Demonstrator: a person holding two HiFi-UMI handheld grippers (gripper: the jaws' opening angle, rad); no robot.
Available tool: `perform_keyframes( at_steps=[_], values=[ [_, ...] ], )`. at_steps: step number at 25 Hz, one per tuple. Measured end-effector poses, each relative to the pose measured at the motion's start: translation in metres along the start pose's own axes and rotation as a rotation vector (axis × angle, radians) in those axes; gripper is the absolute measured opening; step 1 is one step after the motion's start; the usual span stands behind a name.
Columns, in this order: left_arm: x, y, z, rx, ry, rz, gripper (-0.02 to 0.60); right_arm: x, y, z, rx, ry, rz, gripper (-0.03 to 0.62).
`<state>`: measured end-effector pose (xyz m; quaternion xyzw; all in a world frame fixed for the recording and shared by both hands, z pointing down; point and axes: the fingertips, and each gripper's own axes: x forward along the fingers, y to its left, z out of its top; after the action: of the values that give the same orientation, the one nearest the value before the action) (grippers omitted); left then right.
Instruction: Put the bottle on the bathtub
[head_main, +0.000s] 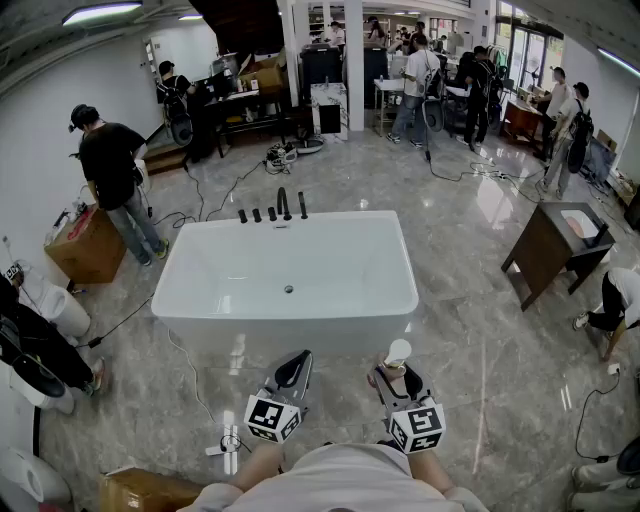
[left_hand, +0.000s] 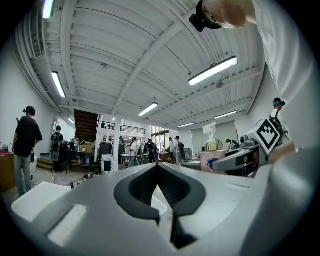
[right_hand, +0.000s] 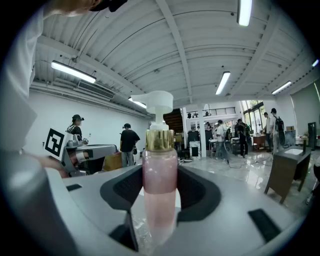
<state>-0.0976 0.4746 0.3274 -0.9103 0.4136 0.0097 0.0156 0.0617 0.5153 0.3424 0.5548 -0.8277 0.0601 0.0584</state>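
Note:
A pink pump bottle (right_hand: 159, 190) with a gold collar and white pump head stands upright between the jaws of my right gripper (right_hand: 160, 200), which is shut on it. In the head view the bottle's white top (head_main: 398, 352) shows just in front of the right gripper (head_main: 398, 378), near the front rim of the white bathtub (head_main: 290, 318). My left gripper (head_main: 293, 368) is held beside it, to the left, short of the tub's front rim. Its jaws (left_hand: 158, 172) are shut with nothing between them. The right gripper and bottle also show at the right of the left gripper view.
Black taps (head_main: 272, 210) stand on the tub's far rim. A brown cabinet (head_main: 557, 247) with a sink stands to the right, a cardboard box (head_main: 88, 243) to the left, cables on the marble floor. Several people stand and crouch around the room.

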Motion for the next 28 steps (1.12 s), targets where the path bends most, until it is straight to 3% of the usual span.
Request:
perform_keyframes(
  at_steps=[28],
  values=[
    [-0.017, 0.017, -0.003, -0.016, -0.004, 0.027, -0.002, 0.006, 0.013, 0.002, -0.003, -0.005, 0.0, 0.21]
  ],
)
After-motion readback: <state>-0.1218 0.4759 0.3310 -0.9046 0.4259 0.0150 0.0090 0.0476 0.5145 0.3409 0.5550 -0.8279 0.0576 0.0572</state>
